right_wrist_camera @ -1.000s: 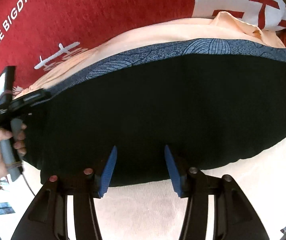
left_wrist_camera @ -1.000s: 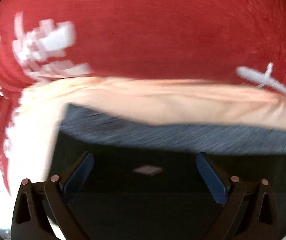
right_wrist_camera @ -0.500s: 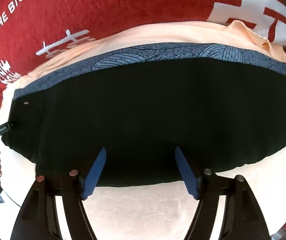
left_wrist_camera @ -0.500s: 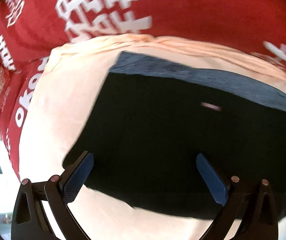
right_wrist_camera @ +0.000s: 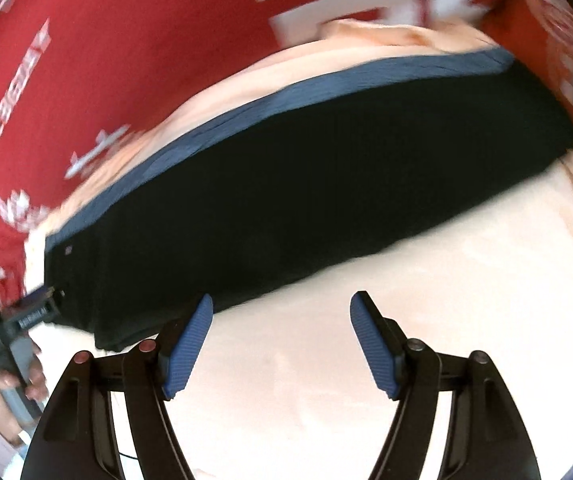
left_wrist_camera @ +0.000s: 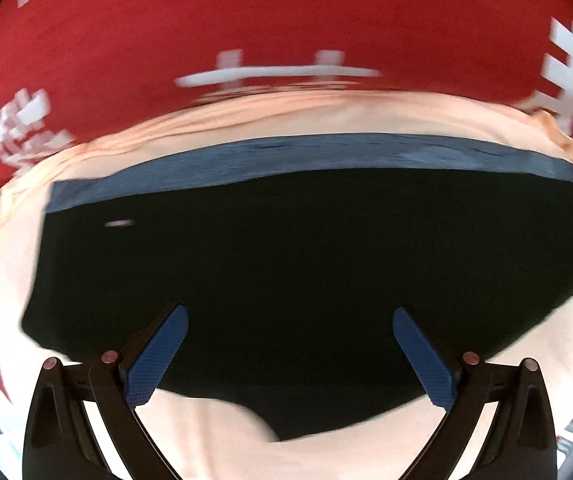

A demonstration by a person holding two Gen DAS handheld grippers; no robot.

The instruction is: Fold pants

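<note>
Left wrist view: the black pants (left_wrist_camera: pixel 306 264) lie folded flat on a pale peach cloth (left_wrist_camera: pixel 214 440), filling the middle of the frame. A blue-grey waistband (left_wrist_camera: pixel 326 156) runs along their far edge, and a small pale label (left_wrist_camera: pixel 118 223) sits near the far left corner. The left gripper (left_wrist_camera: pixel 289 356) hangs over the near edge of the pants, its blue-padded fingers (left_wrist_camera: pixel 158 360) spread wide with nothing between them and clear of the fabric.

Right wrist view: the same pants (right_wrist_camera: pixel 318 200) run on a slant from lower left to upper right, waistband (right_wrist_camera: pixel 286 96) on the far side. Here the right gripper (right_wrist_camera: pixel 280 340) is over bare peach cloth (right_wrist_camera: pixel 406 280) just beside the near edge of the pants; its fingers (right_wrist_camera: pixel 188 348) stand apart and empty, having just been opening. Only this view shows the left gripper from outside (right_wrist_camera: pixel 26 312), at the left end of the pants, carried by a hand (right_wrist_camera: pixel 10 392) gripping its grey handle; whether its tips touch the fabric cannot be told.

Surface: the peach cloth rests on a red covering (left_wrist_camera: pixel 286 12) printed with white characters and letters, which fills the far part of both views. Whether a counter lies beneath cannot be told. Both views are blurred towards the edges.
</note>
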